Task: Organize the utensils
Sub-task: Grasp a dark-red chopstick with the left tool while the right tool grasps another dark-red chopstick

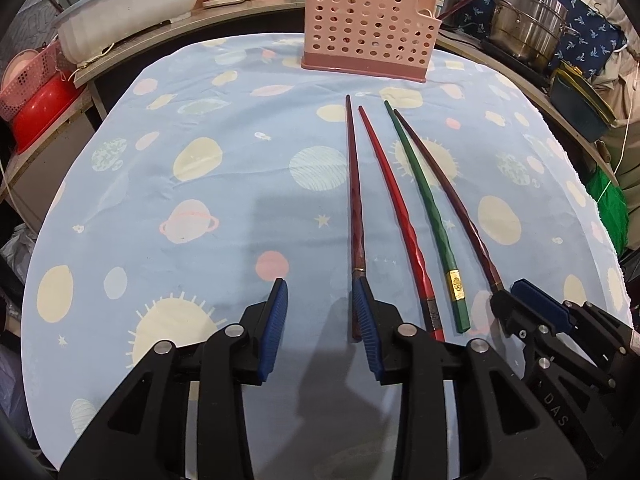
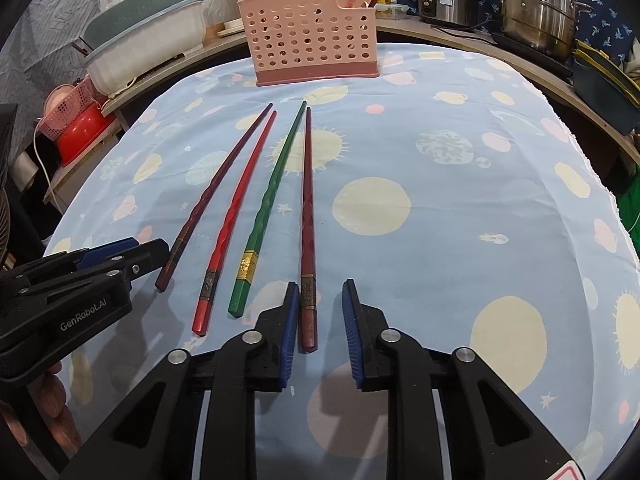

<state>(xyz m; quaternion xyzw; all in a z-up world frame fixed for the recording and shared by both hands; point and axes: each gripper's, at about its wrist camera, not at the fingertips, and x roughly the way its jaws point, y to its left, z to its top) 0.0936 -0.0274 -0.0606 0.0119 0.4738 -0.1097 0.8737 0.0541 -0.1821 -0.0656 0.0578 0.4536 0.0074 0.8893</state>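
Four chopsticks lie side by side on the blue planet-print cloth (image 1: 200, 208): a maroon one (image 1: 354, 200), a red one (image 1: 394, 208), a green one (image 1: 424, 200) and a dark brown one (image 1: 448, 192). Behind them stands a pink perforated holder (image 1: 368, 28) with a few chopsticks in it. My left gripper (image 1: 320, 296) is open over the cloth, and the maroon chopstick's thick end lies against its right pad. My right gripper (image 2: 320, 292) is open around the thick end of the dark brown chopstick (image 2: 308, 208), with a gap on the right side.
A white basin with a teal lid (image 1: 128, 12) sits on the back-left counter, above a red bowl (image 1: 40, 116) and a pink basket. Steel pots (image 1: 528, 28) stand at the back right. The cloth's edge drops off on the right (image 2: 624, 216).
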